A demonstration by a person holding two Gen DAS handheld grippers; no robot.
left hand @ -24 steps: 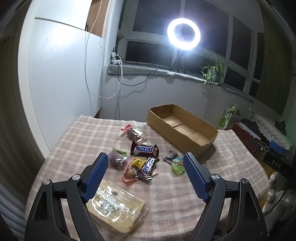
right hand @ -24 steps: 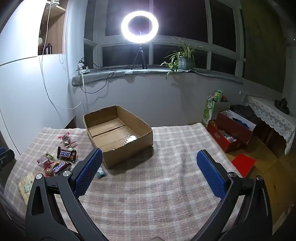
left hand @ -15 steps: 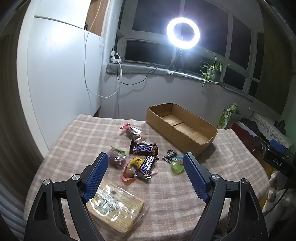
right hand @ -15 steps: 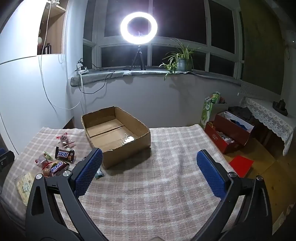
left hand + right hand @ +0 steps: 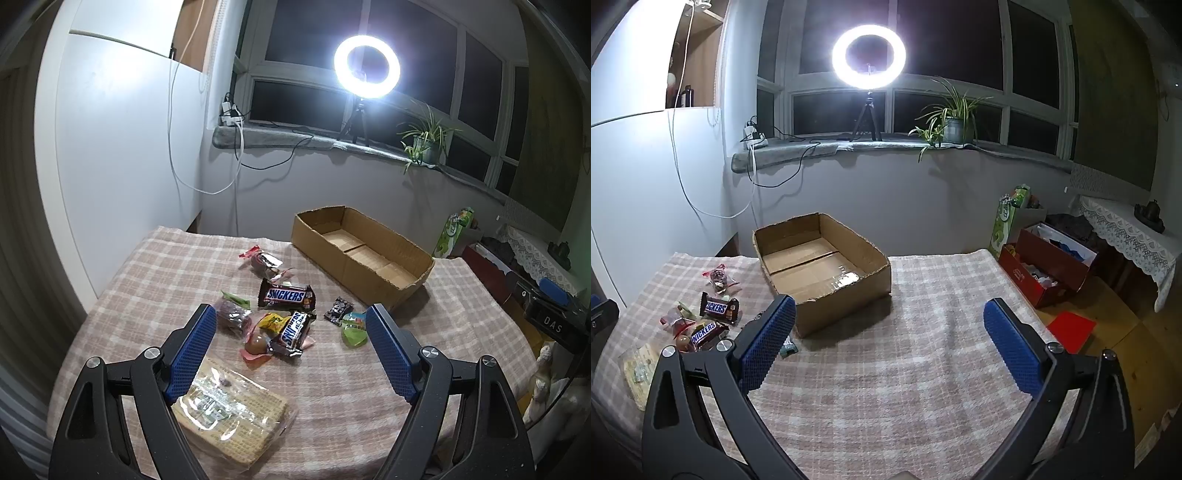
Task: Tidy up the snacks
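The left gripper [image 5: 291, 350], spread wide and holding nothing, looks closely over the snacks [image 5: 284, 314] beside the empty cardboard box [image 5: 373, 273], while the right gripper [image 5: 890, 343], equally wide and unladen, alone shows the red box [image 5: 1049, 273] on the floor.

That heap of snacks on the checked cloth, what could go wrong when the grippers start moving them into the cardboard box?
Three likely snags:
1. The Snickers bar lies overlapping other sweets, so the open left gripper may pinch two at once.
2. The cracker pack looks wide and crinkly; it might slip.
3. The cardboard box is light and could slide on the tablecloth if bumped.
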